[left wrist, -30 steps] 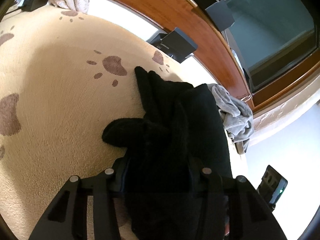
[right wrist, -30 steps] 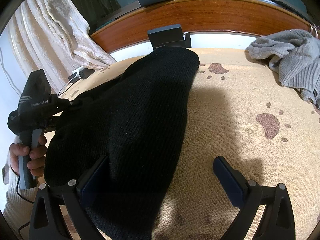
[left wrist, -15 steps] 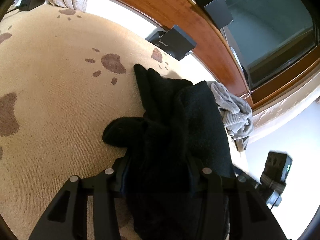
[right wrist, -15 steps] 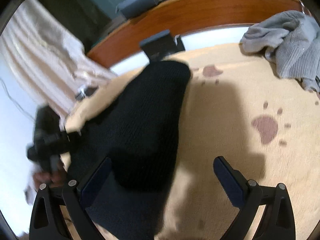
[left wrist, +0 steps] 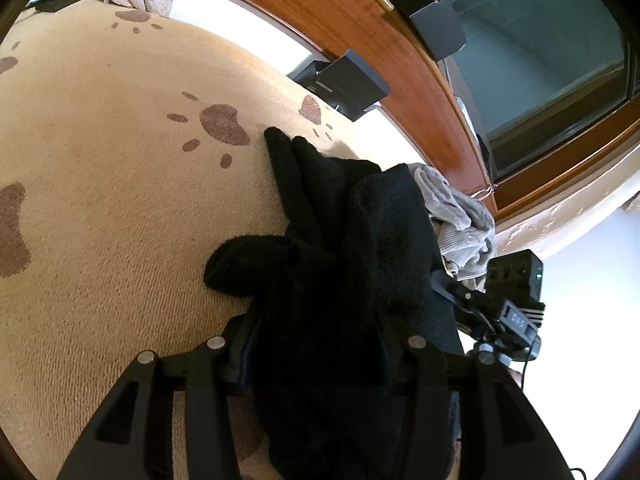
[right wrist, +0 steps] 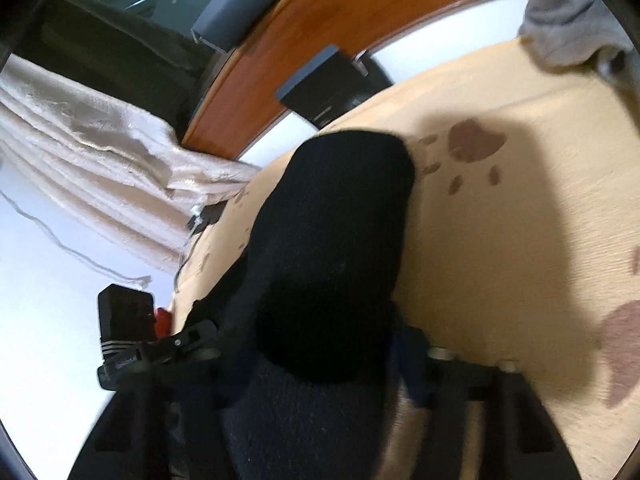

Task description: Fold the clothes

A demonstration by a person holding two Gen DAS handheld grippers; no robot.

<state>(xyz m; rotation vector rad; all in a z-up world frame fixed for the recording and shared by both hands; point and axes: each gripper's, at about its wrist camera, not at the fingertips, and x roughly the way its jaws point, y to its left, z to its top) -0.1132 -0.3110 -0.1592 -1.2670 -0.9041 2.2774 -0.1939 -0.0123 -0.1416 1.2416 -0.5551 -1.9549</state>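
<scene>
Black knit garment [left wrist: 340,280] between both grippers' fingers [left wrist: 240,344]

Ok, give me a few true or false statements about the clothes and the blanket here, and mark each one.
1. The black knit garment lies on a beige blanket with brown paw prints. True.
2. A grey garment is spread flat and neatly folded. False: it lies crumpled in a heap beyond the black one.
3. The left gripper has black fabric between its fingers. True.
4. The right gripper closes over bare blanket. False: black fabric is between its closing fingers.
5. The blanket is striped blue. False: beige, paw-printed.
</scene>
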